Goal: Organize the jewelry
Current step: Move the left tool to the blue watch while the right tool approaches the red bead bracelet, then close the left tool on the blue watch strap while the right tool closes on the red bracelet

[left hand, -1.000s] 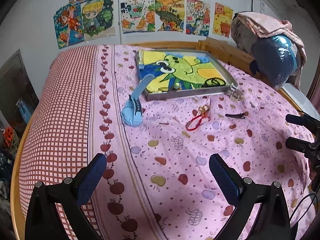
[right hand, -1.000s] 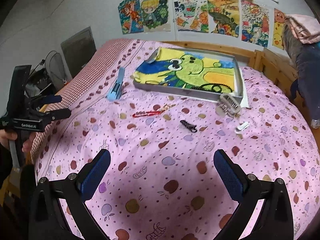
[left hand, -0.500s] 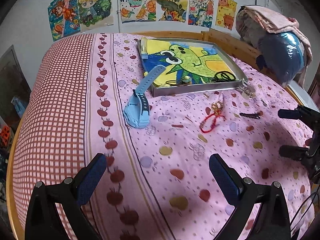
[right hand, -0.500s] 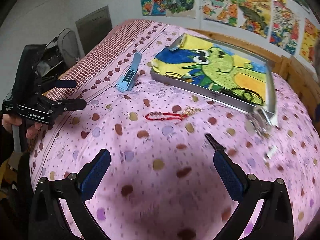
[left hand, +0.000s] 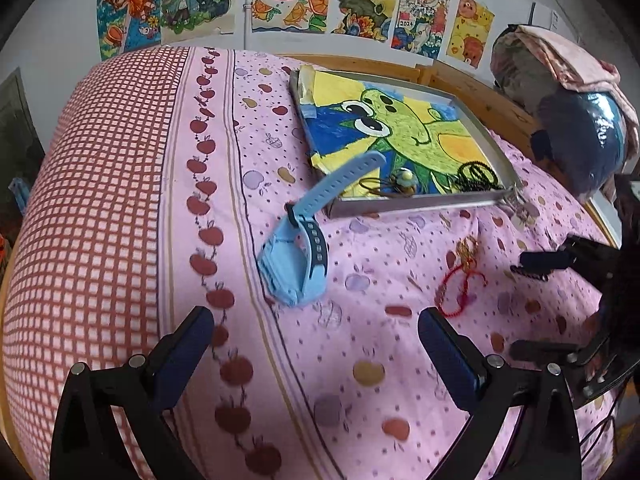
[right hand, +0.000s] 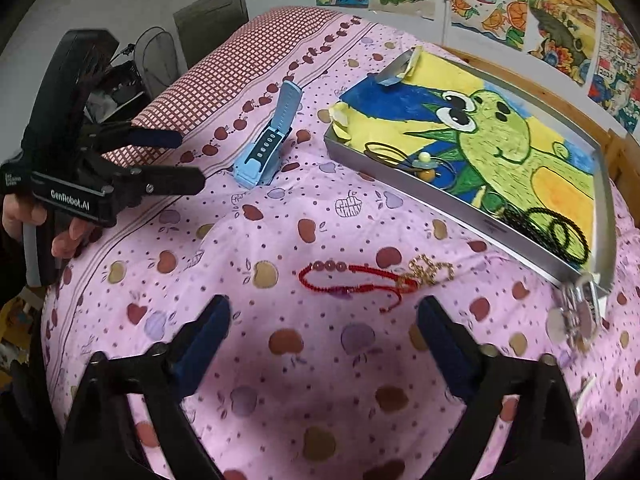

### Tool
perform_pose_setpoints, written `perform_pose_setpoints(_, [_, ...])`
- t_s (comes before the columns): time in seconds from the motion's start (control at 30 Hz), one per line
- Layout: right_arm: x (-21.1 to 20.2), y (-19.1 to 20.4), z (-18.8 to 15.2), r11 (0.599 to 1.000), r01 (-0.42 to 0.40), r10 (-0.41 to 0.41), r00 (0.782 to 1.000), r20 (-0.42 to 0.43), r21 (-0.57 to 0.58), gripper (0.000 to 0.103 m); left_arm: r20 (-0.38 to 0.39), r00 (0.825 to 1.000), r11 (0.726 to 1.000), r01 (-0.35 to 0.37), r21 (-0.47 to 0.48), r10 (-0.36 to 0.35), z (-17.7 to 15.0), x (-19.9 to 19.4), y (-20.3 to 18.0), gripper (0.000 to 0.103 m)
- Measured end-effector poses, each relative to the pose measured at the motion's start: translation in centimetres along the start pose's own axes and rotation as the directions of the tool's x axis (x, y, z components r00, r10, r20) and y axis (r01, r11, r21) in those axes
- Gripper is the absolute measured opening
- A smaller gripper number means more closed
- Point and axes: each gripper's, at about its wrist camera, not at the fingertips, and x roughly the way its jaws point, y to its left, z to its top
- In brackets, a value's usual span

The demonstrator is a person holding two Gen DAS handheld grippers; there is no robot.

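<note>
A light blue watch point(left hand: 296, 264) lies on the pink bedspread, its strap leaning on the silver tray point(left hand: 420, 204). My left gripper point(left hand: 314, 328) is open and empty just short of it. A red string bracelet point(right hand: 352, 280) tangled with a gold chain point(right hand: 432, 270) lies just ahead of my right gripper point(right hand: 324, 316), which is open and empty. The tray point(right hand: 440, 208), lined with a frog drawing, holds black bead bracelets point(right hand: 560, 232) and a cord with a yellow bead point(right hand: 424, 160). The watch point(right hand: 264, 152), the bracelet point(left hand: 460, 288) and each opposite gripper point(right hand: 188, 160) point(left hand: 528, 304) show in both views.
A silver metal piece point(right hand: 576, 316) lies by the tray's near right corner. A wooden bed frame point(left hand: 480, 100) runs behind the tray, with a blue bag and clothes point(left hand: 580, 140) piled on it. A fan and clutter point(right hand: 156, 60) stand beyond the bed's left side.
Both grippers have moved forward and lower over the bed. The left one has closed in on the blue watch, the right one on the red bracelet. Both stay open.
</note>
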Motion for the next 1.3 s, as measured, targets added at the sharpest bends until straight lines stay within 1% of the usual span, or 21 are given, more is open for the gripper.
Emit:
perform_pose_setpoints(0.03, [0.4,0.1,0.1,1.0,-0.002,0.002,1.0,-0.005,-0.003,0.08,0.001,1.0,1.0,0.004,-0.001,-0.004,0.2,0.3,0.1,0.099])
perform_pose_setpoints(0.07, [0.6,0.0,0.3,1.0,-0.003,0.003,1.0,-0.008,-0.005,0.078,0.0,1.0,1.0,0.008,-0.001,-0.008,0.4,0.5,0.2,0.093])
perform_pose_setpoints(0.1, [1.0,0.0,0.4,1.0,-0.006,0.006,1.0,-0.012,-0.008,0.074,-0.003,1.0,1.0,0.016,-0.001,-0.016,0.6,0.8,0.2,0.09])
perform_pose_setpoints(0.2, [1.7,0.1,0.5,1.0,-0.022,0.021,0.999,-0.029,-0.023,0.063,-0.015,0.999,0.999,0.042,-0.004,-0.042,1.0,1.8,0.4,0.075])
perform_pose_setpoints(0.27, [2.2,0.3,0.6,0.999,-0.031,0.029,0.999,-0.039,-0.037,0.06,-0.024,0.998,0.998,0.062,-0.01,-0.062,1.2,2.3,0.5,0.06])
perform_pose_setpoints(0.4, [2.8,0.5,0.9,0.997,-0.052,0.049,0.997,-0.052,-0.054,0.057,-0.032,0.995,0.995,0.099,-0.012,-0.099,1.6,3.2,0.2,0.046])
perform_pose_setpoints(0.43, [3.0,0.6,0.9,0.997,-0.055,0.052,0.997,-0.055,-0.057,0.056,-0.034,0.994,0.994,0.105,-0.01,-0.105,1.6,3.4,0.1,0.041])
perform_pose_setpoints(0.47, [3.2,0.6,0.9,0.996,-0.059,0.055,0.997,-0.06,-0.06,0.052,-0.038,0.993,0.994,0.114,-0.007,-0.114,1.7,3.7,-0.1,0.037])
perform_pose_setpoints(0.5, [3.4,0.7,0.9,0.996,-0.061,0.057,0.996,-0.066,-0.062,0.049,-0.038,0.993,0.993,0.115,-0.004,-0.115,1.8,3.9,-0.2,0.035])
perform_pose_setpoints(0.57, [3.8,0.7,0.9,0.996,-0.062,0.057,0.995,-0.079,-0.066,0.046,-0.042,0.992,0.993,0.122,-0.005,-0.122,2.0,4.2,-0.4,0.029])
perform_pose_setpoints(0.63, [4.3,0.7,0.9,0.996,-0.065,0.059,0.994,-0.094,-0.067,0.045,-0.046,0.991,0.992,0.124,-0.013,-0.125,2.1,4.5,-0.3,0.027])
perform_pose_setpoints(0.73, [4.7,0.6,0.8,0.996,-0.065,0.058,0.993,-0.107,-0.068,0.042,-0.056,0.99,0.991,0.13,-0.015,-0.13,2.3,5.1,-0.3,0.019])
perform_pose_setpoints(0.83, [5.1,0.6,0.8,0.996,-0.052,0.043,0.992,-0.122,-0.07,0.038,-0.068,0.989,0.991,0.134,-0.006,-0.134,2.4,5.6,-0.6,0.016])
perform_pose_setpoints(0.97, [5.5,0.7,0.6,0.997,-0.034,0.025,0.992,-0.126,-0.069,0.031,-0.076,0.989,0.992,0.126,0.012,-0.124,2.3,6.0,-0.9,0.015])
perform_pose_setpoints(1.1, [5.4,0.2,0.4,0.998,-0.046,0.04,0.993,-0.115,-0.042,0.031,-0.071,0.99,0.991,0.128,0.044,-0.125,2.2,5.8,-1.3,0.015])
perform_pose_setpoints(1.17, [5.3,-0.1,0.2,0.998,-0.053,0.049,0.993,-0.109,-0.029,0.031,-0.083,0.988,0.988,0.135,0.076,-0.128,2.3,5.8,-1.8,0.015])
perform_pose_setpoints(1.3, [5.1,-0.5,0.1,0.998,-0.062,0.061,0.993,-0.098,-0.007,0.031,-0.111,0.988,0.987,0.118,0.11,-0.106,2.8,6.3,-2.4,0.015])
